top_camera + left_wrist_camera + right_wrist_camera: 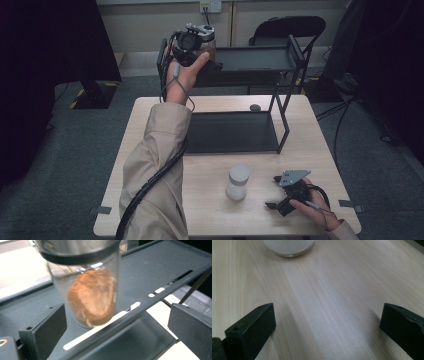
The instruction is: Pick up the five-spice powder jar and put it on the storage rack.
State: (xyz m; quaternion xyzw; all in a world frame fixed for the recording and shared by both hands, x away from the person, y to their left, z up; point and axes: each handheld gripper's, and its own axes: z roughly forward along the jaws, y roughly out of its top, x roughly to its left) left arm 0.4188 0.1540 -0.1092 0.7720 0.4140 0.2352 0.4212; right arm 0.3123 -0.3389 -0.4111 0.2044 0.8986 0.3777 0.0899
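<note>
With its jaws wide around nothing, the left gripper (116,322) leaves the brown jar (91,296) on the far shelf (155,267); next, the open, empty right gripper (281,192) takes the white jar (238,183).

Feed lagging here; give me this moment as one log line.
left tongs: open, off brown-powder jar | jar: on top shelf | right tongs: open, near white jar

Clear jar (90,295) with reddish-brown powder, dark lid band. White jar (238,183). Shelf rack (260,57) dark grey. Bench (210,210) pale wood grain. Sleeve (157,165) beige.
</note>
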